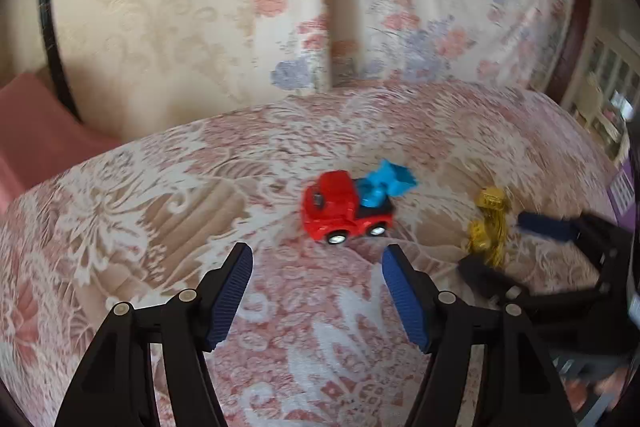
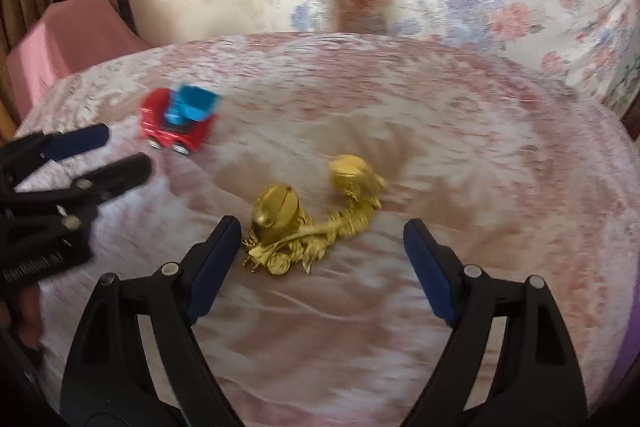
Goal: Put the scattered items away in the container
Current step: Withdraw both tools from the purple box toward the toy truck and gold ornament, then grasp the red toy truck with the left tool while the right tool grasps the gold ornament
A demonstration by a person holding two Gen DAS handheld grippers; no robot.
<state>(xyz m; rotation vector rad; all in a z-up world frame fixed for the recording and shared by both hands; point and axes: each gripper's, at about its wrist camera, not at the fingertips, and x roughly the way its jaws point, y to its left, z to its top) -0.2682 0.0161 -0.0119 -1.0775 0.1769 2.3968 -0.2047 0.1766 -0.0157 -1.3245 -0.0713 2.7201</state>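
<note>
The left gripper (image 1: 317, 259) hung with its jaws apart and empty, just short of a red plastic toy truck with a blue bucket (image 1: 348, 207) on the pink patterned bedspread (image 1: 160, 187). To its right, the right gripper (image 2: 322, 239) gaped wide, gripping nothing, near a gold-painted metal figurine (image 2: 316, 223).

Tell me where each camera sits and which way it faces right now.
Left wrist: on the left gripper, angled down at the red toy truck on the bedspread; own open jaws show.
Right wrist: on the right gripper, angled down at the gold toy; own open jaws show.
Shared: both toys, each other's gripper.
</note>
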